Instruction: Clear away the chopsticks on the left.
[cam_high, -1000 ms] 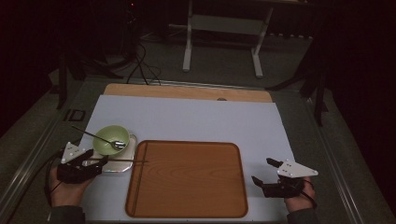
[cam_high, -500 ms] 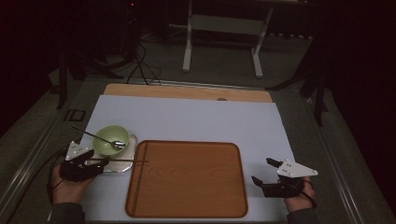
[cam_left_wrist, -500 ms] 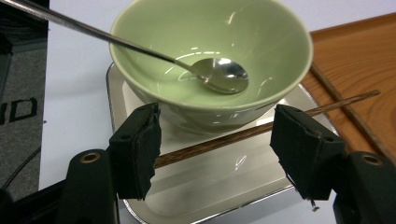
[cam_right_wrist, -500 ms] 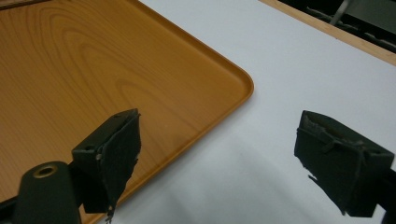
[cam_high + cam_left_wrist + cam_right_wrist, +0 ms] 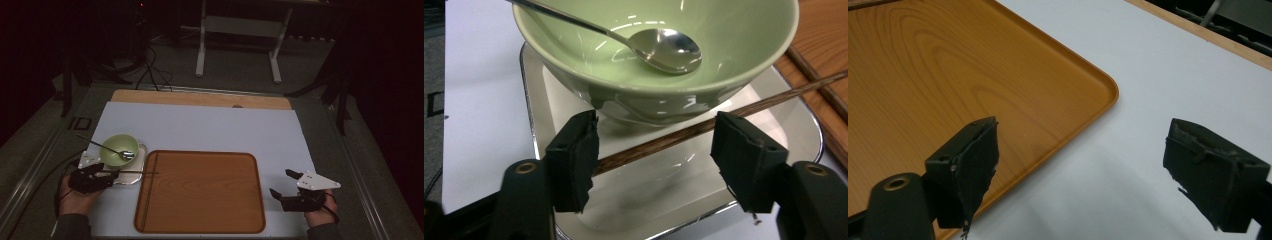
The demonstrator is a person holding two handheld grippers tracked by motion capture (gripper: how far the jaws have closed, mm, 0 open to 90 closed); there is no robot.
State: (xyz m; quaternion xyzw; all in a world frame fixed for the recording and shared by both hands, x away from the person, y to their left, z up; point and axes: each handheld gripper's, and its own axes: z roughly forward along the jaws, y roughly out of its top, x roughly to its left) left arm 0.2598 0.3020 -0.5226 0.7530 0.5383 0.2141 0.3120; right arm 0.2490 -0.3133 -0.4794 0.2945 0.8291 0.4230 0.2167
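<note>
Left tool: jaws spread wide, they've just been closing a bit, pads not pinching anything. A thin dark wooden chopstick runs between the jaws; its near end sits against the inner face of one pad, the other pad is apart from it. The left hand holds the tool at the worktop's left front edge.

Chopstick lies across a square white dish with a silver rim, far end reaching over onto the tray. High view shows it at.

Pale green round ceramic bowl stands in the dish, just behind the chopstick. A polished metal spoon rests inside, handle leaning over the rim.

Centre: rectangular orange-brown wooden tray with rounded corners, just beside the dish, on a white sheet over the worktop. A second dark stick lies along the tray's left side.

Right tool: jaws spread wide, nothing between them, over the white sheet just off the tray's corner. Right hand at the front right, well apart from the dish.
</note>
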